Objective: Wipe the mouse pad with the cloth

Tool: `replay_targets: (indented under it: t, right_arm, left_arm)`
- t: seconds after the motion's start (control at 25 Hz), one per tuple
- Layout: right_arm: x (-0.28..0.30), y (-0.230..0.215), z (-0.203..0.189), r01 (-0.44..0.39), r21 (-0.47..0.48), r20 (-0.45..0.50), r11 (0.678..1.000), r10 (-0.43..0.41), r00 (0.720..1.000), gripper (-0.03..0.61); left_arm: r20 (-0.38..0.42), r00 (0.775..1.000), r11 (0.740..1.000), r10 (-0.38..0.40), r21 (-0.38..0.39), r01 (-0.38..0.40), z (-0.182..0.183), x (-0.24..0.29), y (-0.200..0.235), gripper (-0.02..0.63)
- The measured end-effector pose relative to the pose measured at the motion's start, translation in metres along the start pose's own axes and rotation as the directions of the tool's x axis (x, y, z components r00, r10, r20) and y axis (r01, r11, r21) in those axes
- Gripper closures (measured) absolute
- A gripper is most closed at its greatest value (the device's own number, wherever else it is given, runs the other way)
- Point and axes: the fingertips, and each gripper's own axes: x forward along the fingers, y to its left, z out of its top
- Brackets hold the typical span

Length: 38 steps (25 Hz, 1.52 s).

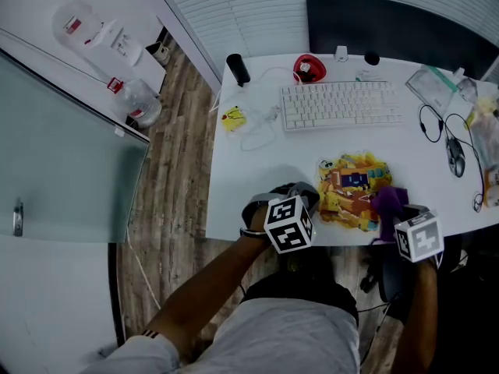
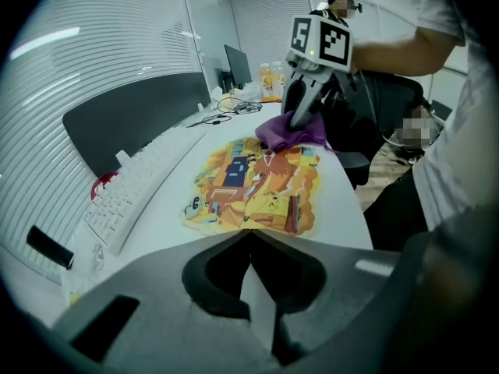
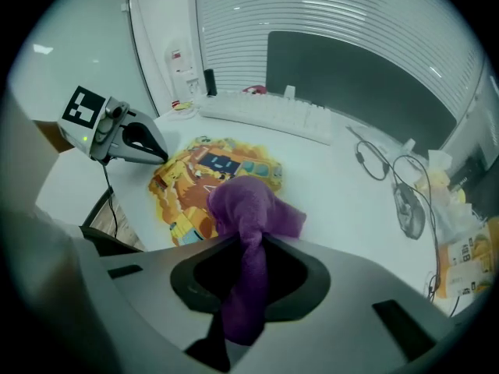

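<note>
A yellow-and-orange printed mouse pad (image 1: 351, 187) lies flat near the white desk's (image 1: 257, 185) front edge. A purple cloth (image 1: 387, 202) rests on its right part, and my right gripper (image 1: 394, 213) is shut on it; in the right gripper view the cloth (image 3: 248, 209) bunches out from between the jaws. My left gripper (image 1: 312, 197) is shut, with its tips at the pad's left edge. In the left gripper view the pad (image 2: 253, 184) spreads just beyond the closed tips, and the right gripper (image 2: 300, 127) stands over the cloth (image 2: 290, 135) at its far end.
A white keyboard (image 1: 341, 104) lies behind the pad, with a black monitor (image 1: 390, 26) further back. A red object (image 1: 309, 68), a yellow toy (image 1: 233, 118), a wired mouse (image 1: 456, 158) and plastic bags (image 1: 487, 142) sit around. The desk edge runs just under both grippers.
</note>
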Motion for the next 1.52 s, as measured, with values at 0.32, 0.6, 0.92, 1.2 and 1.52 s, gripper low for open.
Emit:
replay_targets:
  t: [0.32,0.6,0.92,1.2,1.52]
  right_arm:
    - [-0.01,-0.018,-0.012,-0.014,0.075,0.053,0.997,0.01,0.999,0.512]
    - [-0.063,0.006,0.032,-0.129,0.12,0.366,0.984,0.077,0.927,0.512]
    - [-0.142,0.024,0.077,-0.195,0.035,0.655,0.98,0.124,0.746,0.512]
    - [-0.211,0.035,0.09,-0.229,-0.064,0.837,0.971,0.177,0.518,0.512]
    - [-0.272,0.053,0.07,-0.219,-0.202,0.924,0.955,0.26,0.282,0.512]
  left_arm:
    - [-0.023,1.0,1.0,0.013,-0.011,-0.013,0.0,0.0,0.0,0.598]
    - [0.194,0.973,0.98,0.121,-0.182,-0.085,0.036,-0.038,0.008,0.598]
    - [0.565,0.764,0.92,0.313,-0.38,-0.096,0.117,-0.14,0.013,0.598]
    - [0.72,0.551,0.889,0.423,-0.447,-0.098,0.167,-0.219,-0.01,0.598]
    - [0.759,0.442,0.876,0.478,-0.451,-0.173,0.196,-0.263,-0.053,0.598]
